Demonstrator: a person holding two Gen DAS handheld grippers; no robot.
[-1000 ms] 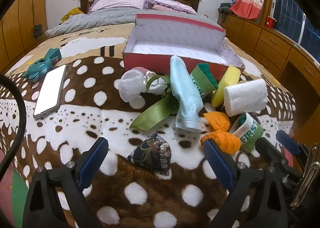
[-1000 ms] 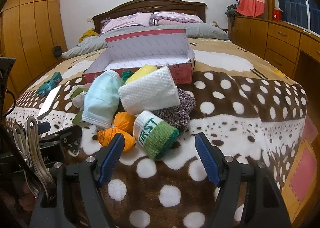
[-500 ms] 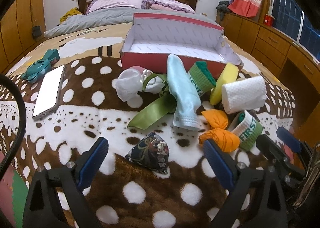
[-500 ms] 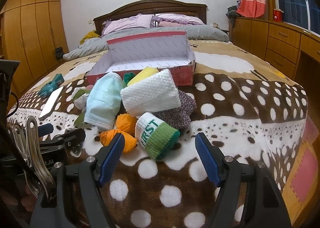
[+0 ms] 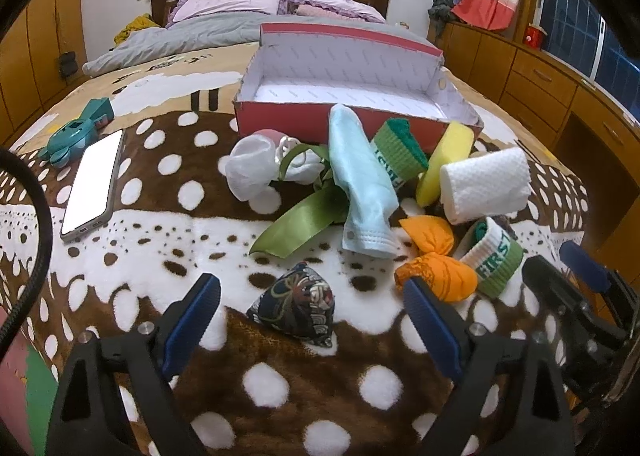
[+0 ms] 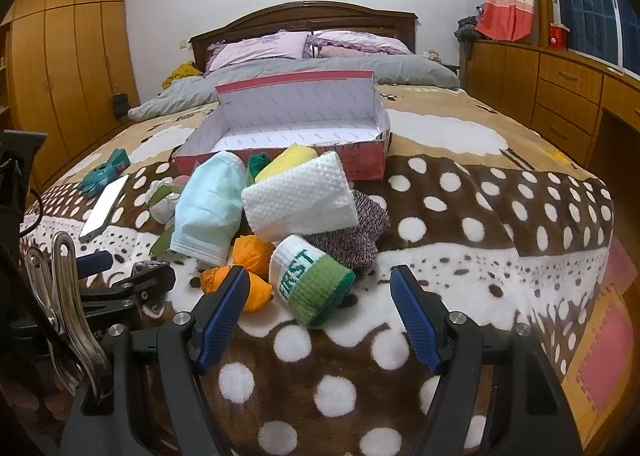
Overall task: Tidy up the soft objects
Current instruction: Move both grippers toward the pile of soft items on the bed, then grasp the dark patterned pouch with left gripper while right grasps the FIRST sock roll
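Bed (image 5: pixel 120 268) w/ spotted blanket: I hold the left gripper (image 5: pixel 312 320) wide apart, empty, w/ a dark patterned beanbag (image 5: pixel 296 306) lying between its fingers. My right gripper (image 6: pixel 320 316) is spread too, empty, just short of a green-and-white sock (image 6: pixel 310 280). The soft pile, incl. mask (image 5: pixel 362 183), white cloth roll (image 6: pixel 298 197) and orange beanbags (image 5: pixel 438 276), sits in front of the open red box (image 5: pixel 348 95). Phone (image 5: pixel 94 183) lies at left.

"FIRST" on green-white sock cuff (image 6: pixel 310 280)
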